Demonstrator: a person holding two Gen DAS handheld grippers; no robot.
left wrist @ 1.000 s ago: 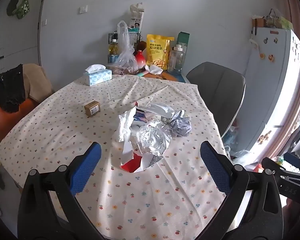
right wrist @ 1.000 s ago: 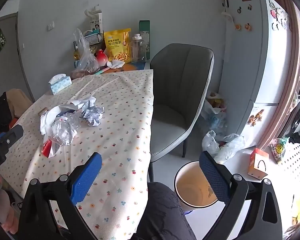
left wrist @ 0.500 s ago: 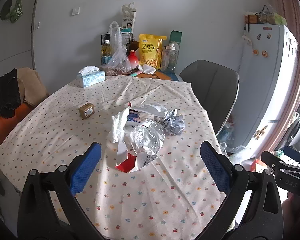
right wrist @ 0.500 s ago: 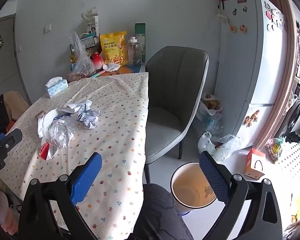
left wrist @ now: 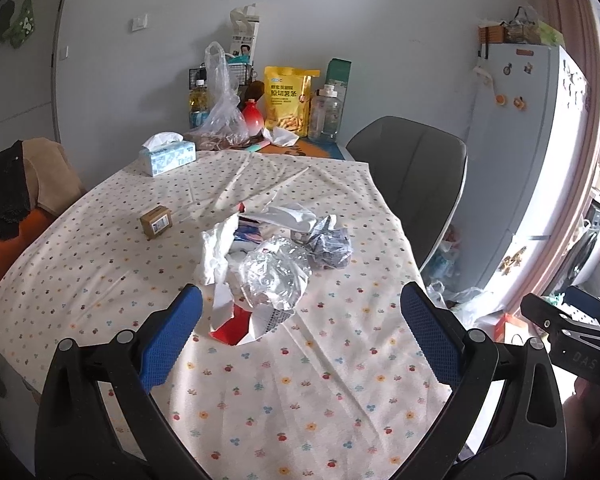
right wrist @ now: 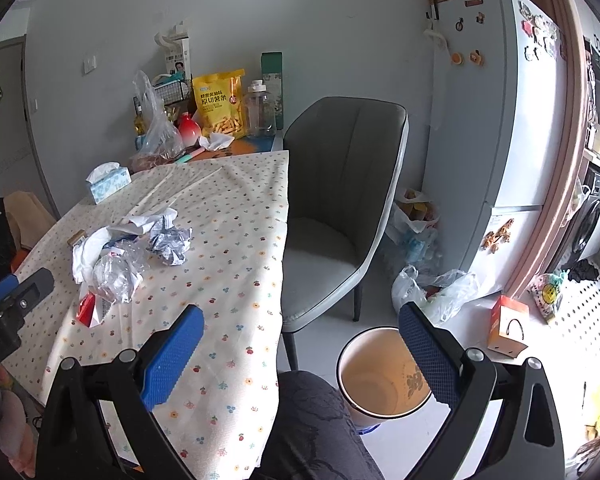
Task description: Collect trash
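Worktop (left wrist: 100, 280) with dotted cloth, seen from both wrist views. Far left: small cardboard box (left wrist: 156, 222), tissue box (left wrist: 167, 157) behind it near the back edge. Centre: trash pile (left wrist: 268, 264) lying loose on the cloth — white crumpled paper, clear crushed plastic (left wrist: 275, 276), red-and-white carton scrap (left wrist: 240, 326) at the near side, crumpled printed wrapper (left wrist: 332, 246) at the right of the pile. Left gripper (left wrist: 300, 340) hovers above the near worktop, jaws wide, nothing between them, short of the pile. Right of the worktop: grey chair (right wrist: 340, 200). Right gripper (right wrist: 300, 356) is off the worktop's right edge, jaws wide, empty, above a bin (right wrist: 380, 376) on the floor. Fridge (right wrist: 500, 120) at far right.
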